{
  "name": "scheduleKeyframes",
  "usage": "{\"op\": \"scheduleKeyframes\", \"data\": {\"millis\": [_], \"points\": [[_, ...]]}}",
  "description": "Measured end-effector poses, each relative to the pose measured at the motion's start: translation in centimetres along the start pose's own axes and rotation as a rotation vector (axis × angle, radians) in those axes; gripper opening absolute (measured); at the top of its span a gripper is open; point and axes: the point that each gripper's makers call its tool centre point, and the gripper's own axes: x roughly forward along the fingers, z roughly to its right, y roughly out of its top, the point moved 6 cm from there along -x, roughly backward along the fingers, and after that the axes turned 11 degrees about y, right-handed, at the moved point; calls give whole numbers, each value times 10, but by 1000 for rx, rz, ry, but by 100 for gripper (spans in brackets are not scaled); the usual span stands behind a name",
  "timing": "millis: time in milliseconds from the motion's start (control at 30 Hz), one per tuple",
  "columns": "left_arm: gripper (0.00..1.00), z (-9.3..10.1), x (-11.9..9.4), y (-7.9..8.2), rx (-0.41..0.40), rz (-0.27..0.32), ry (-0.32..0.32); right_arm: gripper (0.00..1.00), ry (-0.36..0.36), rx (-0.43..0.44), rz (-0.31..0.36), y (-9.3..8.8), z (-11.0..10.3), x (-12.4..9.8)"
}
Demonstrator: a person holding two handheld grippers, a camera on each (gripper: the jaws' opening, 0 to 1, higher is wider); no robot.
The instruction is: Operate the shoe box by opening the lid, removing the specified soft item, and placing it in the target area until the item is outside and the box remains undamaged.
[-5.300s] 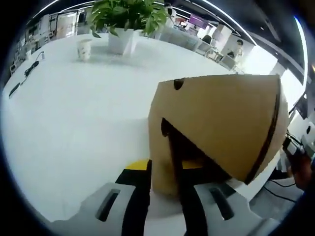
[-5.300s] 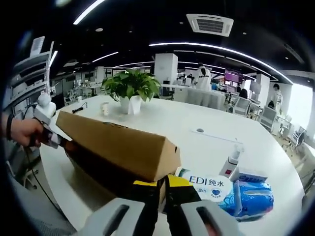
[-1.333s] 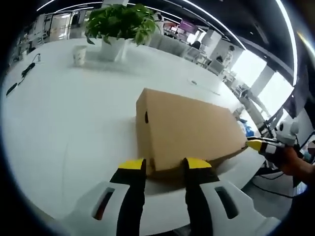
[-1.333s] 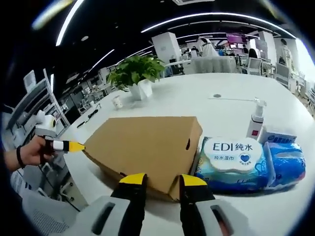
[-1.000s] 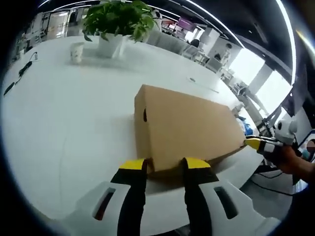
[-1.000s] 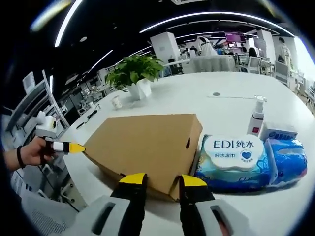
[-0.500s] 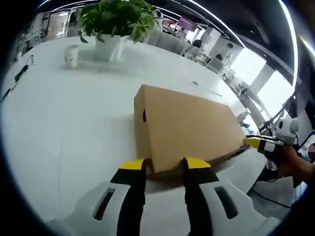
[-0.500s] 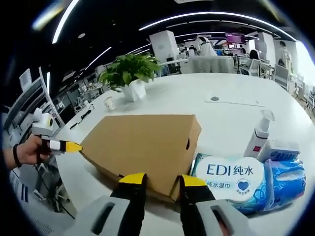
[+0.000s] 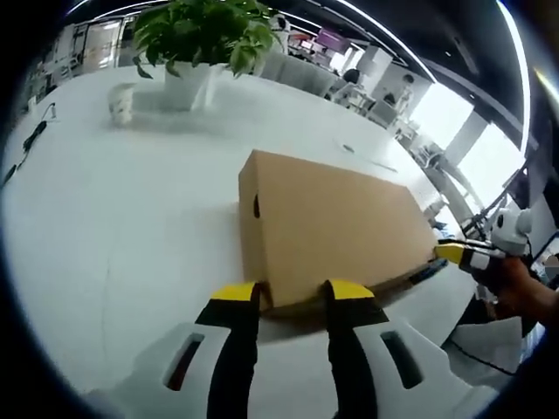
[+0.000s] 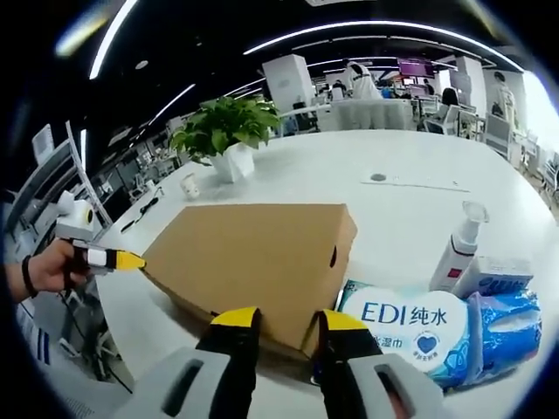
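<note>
The brown cardboard shoe box (image 9: 332,227) lies on the white table (image 9: 113,218) with its lid down. My left gripper (image 9: 293,295) is open, its yellow-tipped jaws straddling the box's near corner. My right gripper (image 10: 290,321) is open too, astride the opposite corner of the box (image 10: 253,257). A soft white-and-blue wet-wipes pack (image 10: 410,323) lies outside the box, against its right side. The right gripper (image 9: 472,257) appears in the left gripper view, its tip at the far corner. The left gripper (image 10: 109,258), held by a hand, enters the right gripper view.
A potted plant (image 9: 205,35) and a paper cup (image 9: 120,100) stand at the back of the table. A pump bottle (image 10: 458,249), a small box (image 10: 493,275) and a blue pack (image 10: 511,323) sit right of the wipes. A table edge runs near each hand.
Five seconds ago both grippers held the lid raised; now the lid is down and both sets of jaws stand wider apart. Over the last second only the views shifted slightly.
</note>
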Motion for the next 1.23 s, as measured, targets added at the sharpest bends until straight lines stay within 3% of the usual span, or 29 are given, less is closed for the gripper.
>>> {"op": "scheduleKeyframes", "data": {"millis": [100,233,400,567,700,900,1233], "points": [[35,4,-6,1,23,18,7,25,18,-4,16,1,-2,-8],[42,7,-19,5,33,76,21,36,8,-22,48,-1,2,-31],[45,13,-33,6,76,132,44,45,-94,-23,121,-6,22,-81],[50,30,-46,3,101,198,11,55,-180,30,206,-17,50,-137],[52,41,-48,-4,104,209,-5,61,-228,57,230,-31,61,-166],[54,61,-46,-14,127,213,-28,66,-264,62,230,-47,68,-184],[58,81,-52,-10,194,245,-37,69,-257,64,259,-53,70,-187]]}}
